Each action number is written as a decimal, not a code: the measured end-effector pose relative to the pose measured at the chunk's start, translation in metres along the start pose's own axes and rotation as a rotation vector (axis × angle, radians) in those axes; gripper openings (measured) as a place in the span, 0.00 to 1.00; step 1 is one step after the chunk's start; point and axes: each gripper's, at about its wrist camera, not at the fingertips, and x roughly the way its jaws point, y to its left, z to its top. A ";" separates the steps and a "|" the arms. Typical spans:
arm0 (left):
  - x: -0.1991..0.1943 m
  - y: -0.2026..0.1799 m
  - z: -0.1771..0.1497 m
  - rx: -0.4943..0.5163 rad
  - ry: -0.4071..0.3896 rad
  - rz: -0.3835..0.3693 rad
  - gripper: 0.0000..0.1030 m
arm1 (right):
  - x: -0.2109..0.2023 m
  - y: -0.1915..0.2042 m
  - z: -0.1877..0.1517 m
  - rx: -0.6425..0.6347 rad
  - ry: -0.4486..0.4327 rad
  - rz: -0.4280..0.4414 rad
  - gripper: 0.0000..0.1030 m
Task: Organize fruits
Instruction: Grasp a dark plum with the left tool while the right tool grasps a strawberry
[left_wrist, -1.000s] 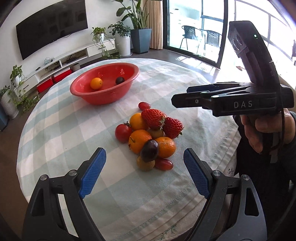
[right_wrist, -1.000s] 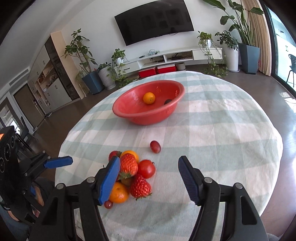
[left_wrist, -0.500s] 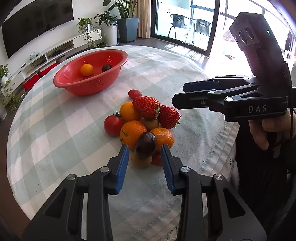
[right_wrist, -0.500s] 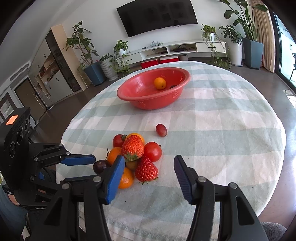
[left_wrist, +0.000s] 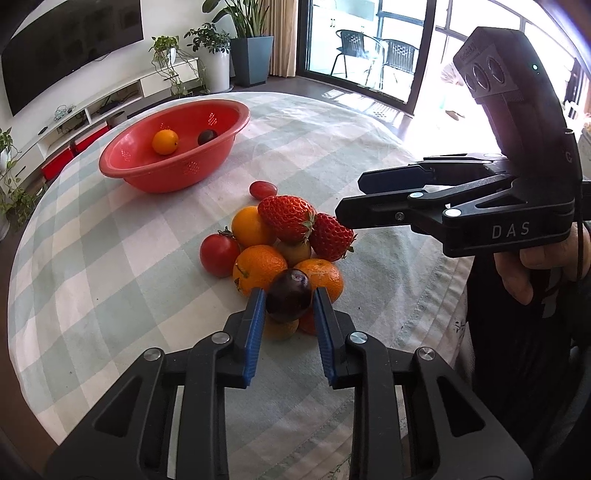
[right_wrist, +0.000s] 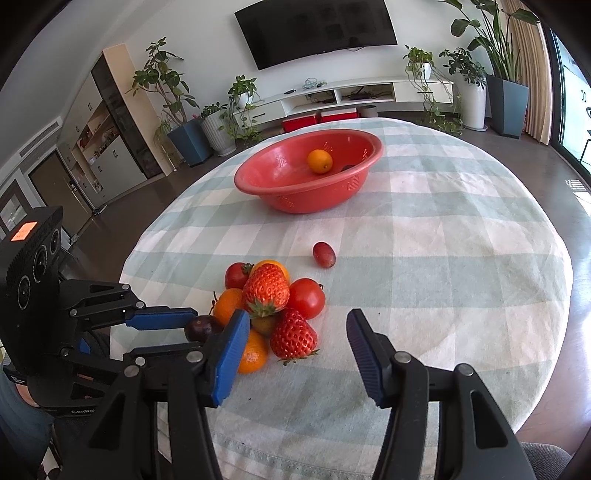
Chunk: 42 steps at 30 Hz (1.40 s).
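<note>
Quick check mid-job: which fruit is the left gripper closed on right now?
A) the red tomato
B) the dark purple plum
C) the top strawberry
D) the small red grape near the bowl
B: in the left wrist view the left gripper has both blue pads pressed against the dark purple plum at the near edge of the pile.

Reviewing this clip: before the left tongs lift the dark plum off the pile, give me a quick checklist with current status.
1. Left tongs closed on the dark plum: ok, a pad on each side.
2. Grip firmness: cannot tell.
3. Plum free of the pile: not ok, it rests against the oranges.
4. Right tongs out of the way: ok, open, beside the strawberry.
5. Red bowl has room: ok, only an orange fruit and a dark fruit inside.
</note>
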 end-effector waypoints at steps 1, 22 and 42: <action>0.001 0.000 0.000 0.000 0.003 0.003 0.24 | 0.001 0.000 0.000 0.000 0.002 0.000 0.57; -0.015 0.016 -0.010 -0.087 -0.057 0.003 0.22 | 0.005 0.022 0.017 -0.091 0.019 -0.014 0.55; -0.032 0.039 -0.022 -0.203 -0.121 0.024 0.22 | 0.042 0.040 0.017 -0.197 0.114 -0.079 0.36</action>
